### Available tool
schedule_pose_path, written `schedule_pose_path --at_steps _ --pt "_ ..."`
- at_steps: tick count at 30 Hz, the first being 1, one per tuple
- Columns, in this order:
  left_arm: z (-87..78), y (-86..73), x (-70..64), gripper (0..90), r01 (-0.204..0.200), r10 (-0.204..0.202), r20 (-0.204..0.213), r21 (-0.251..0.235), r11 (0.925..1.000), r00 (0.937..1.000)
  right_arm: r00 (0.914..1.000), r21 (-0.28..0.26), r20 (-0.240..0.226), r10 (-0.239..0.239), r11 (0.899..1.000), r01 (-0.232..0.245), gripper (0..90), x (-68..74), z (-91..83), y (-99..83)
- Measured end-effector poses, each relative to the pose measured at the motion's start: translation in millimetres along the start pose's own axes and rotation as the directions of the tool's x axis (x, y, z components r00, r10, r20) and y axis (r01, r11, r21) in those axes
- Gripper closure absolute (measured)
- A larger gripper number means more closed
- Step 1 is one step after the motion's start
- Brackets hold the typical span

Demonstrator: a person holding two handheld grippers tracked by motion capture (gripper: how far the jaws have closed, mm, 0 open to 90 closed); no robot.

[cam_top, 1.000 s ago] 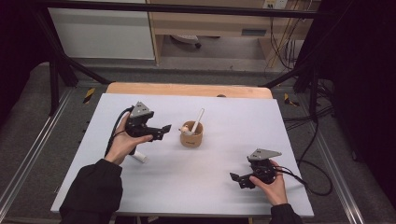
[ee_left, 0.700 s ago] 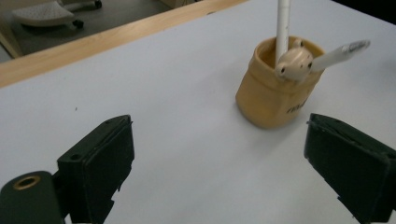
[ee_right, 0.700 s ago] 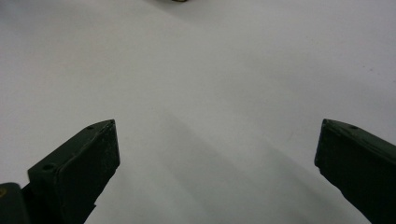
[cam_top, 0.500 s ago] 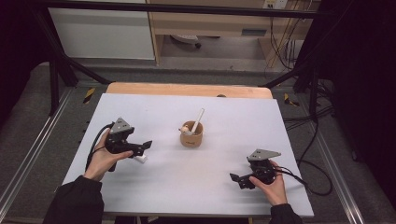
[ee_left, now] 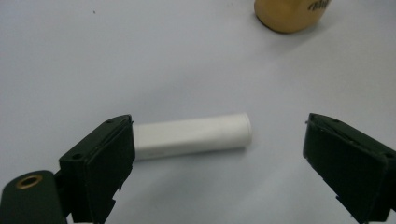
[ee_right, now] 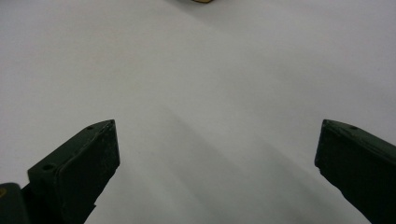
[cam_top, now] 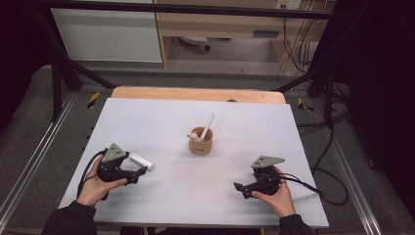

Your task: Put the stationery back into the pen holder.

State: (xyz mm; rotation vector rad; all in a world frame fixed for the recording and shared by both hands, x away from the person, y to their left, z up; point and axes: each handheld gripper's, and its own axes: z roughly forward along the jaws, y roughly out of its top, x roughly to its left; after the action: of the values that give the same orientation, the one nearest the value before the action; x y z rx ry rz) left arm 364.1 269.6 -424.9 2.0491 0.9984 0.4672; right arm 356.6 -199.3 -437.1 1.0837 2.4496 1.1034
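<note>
Two jaws of your left gripper (ee_left: 217, 158) stand wide apart around the white cylinder (ee_left: 192, 136) — it lies on the table (ee_left: 93, 60) between them, one end by the left jaw. Your right gripper (ee_right: 217, 158) is spread too — bare table between its jaws.

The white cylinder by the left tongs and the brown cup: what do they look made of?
The cylinder looks like matte white plastic or chalk: smooth, even, no shine, with a faint seam near one end; which of the two is unclear. The cup looks like wood or tan paper: warm brown, dull surface, dark print on its side in the left gripper view. The left tongs stand open around the cylinder.
</note>
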Motion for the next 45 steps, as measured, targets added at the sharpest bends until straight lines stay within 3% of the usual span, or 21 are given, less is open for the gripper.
schedule_pose_path --at_steps 11,19,28,37,45 --pt "-5.3 -22.9 -2.4 8.4 -0.016 0.015 0.023 0.039 0.9991 0.9996 0.9983 -0.023 -0.028 -0.051 0.998 0.05 0.9 38.5 27.6 37.6" --pt "-3.9 -26.9 -4.2 7.8 -0.036 0.034 0.039 0.062 0.9974 0.9987 0.994 -0.022 -0.072 -0.082 0.996 0.081 0.9 72.1 59.0 63.3" --pt "-2.5 -28.6 -4.6 7.5 -0.046 0.042 0.053 0.068 0.9967 0.9977 0.9894 -0.031 -0.118 -0.085 0.996 0.082 3.5 103.0 92.1 87.9" --pt "-1.8 -28.9 -4.4 7.4 -0.047 0.043 0.063 0.067 0.9966 0.9971 0.9847 -0.043 -0.151 -0.086 0.996 0.081 6.4 124.8 124.4 117.5" --pt "-1.0 -29.7 -4.0 7.4 -0.045 0.041 0.065 0.073 0.9963 0.997 0.9763 -0.042 -0.178 -0.124 0.992 0.118 14.5 141.0 151.9 138.9"
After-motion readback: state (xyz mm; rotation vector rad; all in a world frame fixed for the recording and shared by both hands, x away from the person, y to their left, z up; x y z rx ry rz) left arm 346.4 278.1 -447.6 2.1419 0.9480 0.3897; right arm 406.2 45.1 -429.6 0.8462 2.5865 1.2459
